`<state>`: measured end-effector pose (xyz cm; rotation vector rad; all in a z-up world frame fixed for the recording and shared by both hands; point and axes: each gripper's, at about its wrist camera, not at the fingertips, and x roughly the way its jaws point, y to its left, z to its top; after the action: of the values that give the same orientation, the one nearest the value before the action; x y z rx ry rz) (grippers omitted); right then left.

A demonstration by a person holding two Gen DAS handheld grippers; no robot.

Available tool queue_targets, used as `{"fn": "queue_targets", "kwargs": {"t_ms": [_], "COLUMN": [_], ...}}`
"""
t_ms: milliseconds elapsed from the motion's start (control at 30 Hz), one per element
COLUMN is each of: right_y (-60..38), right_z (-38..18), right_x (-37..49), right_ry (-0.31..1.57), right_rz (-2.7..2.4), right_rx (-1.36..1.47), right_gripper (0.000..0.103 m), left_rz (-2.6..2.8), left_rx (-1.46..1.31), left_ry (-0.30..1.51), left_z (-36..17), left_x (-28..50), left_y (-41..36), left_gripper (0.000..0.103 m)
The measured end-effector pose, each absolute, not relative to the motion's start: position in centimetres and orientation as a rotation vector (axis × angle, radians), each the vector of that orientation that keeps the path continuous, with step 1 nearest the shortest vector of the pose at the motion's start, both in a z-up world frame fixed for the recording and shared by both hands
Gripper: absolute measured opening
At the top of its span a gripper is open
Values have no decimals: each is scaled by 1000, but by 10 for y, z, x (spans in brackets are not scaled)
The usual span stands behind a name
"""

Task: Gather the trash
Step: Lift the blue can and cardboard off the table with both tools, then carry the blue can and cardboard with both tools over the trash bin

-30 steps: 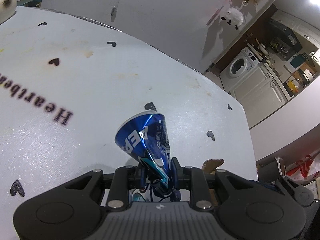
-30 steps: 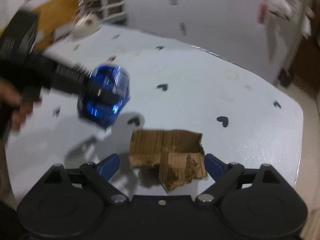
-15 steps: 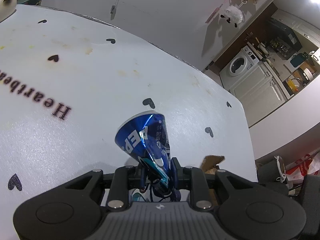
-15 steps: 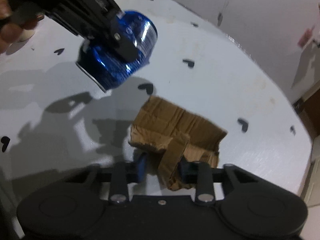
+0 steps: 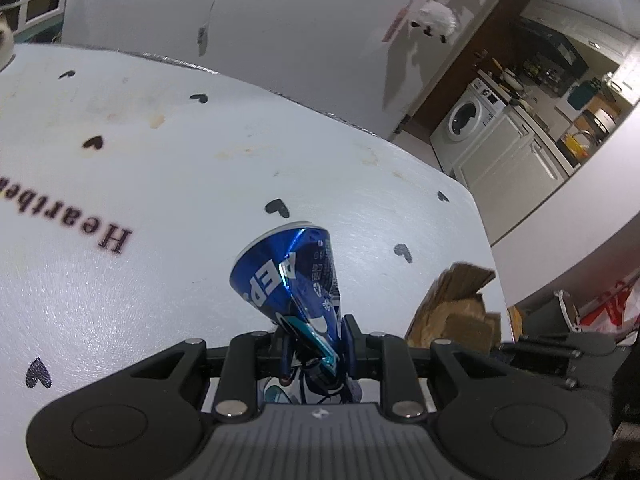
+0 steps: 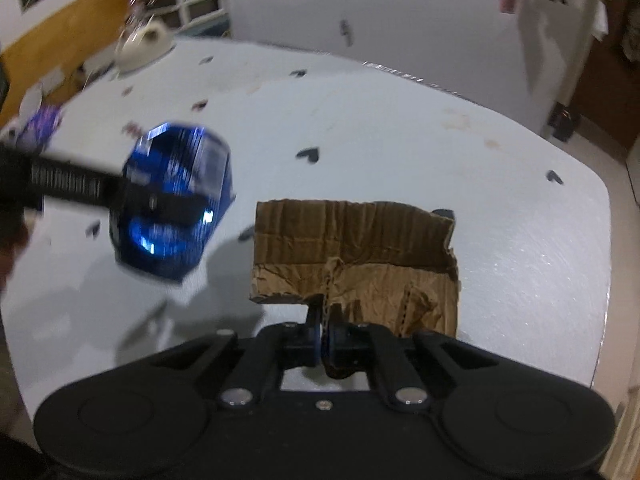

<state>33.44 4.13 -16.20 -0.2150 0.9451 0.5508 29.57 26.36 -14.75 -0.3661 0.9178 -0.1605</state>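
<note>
A crushed blue soda can sticks up from my left gripper, whose jaws are shut on its squashed lower end above the white table. The same can shows blurred at the left of the right wrist view, held off the table by the left gripper's dark arm. My right gripper is shut on the near edge of a torn brown cardboard piece, which stands up in front of the camera. In the left wrist view that cardboard rises at the right.
The white table carries black heart prints and dark lettering. Its rounded far corner and right edge drop to the floor. A pale iron-like object sits at the table's far left. A washing machine stands in the room beyond.
My right gripper's jaws came together on the cardboard's near edge, and the piece now stands raised off the table. My left gripper kept its hold on the can, nearly still.
</note>
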Motion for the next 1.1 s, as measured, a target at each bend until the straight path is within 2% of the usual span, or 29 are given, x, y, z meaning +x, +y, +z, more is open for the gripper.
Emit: {"fn": "queue_targets", "kwargs": {"t_ms": [533,1100], "right_y": [-2,-127], "right_z": [-119,-110], "right_x": [310,261], "right_ry": [886,852], "right_rz": [358,302], "right_rx": [-8,74], "right_gripper": [4,4], "left_rz": [-227,-243], "left_rx": [-202,-139], "left_ry": [882,860], "left_z": [-115,-98], "left_x": [267,236], "left_y": [213,77], "left_gripper": [25,25]}}
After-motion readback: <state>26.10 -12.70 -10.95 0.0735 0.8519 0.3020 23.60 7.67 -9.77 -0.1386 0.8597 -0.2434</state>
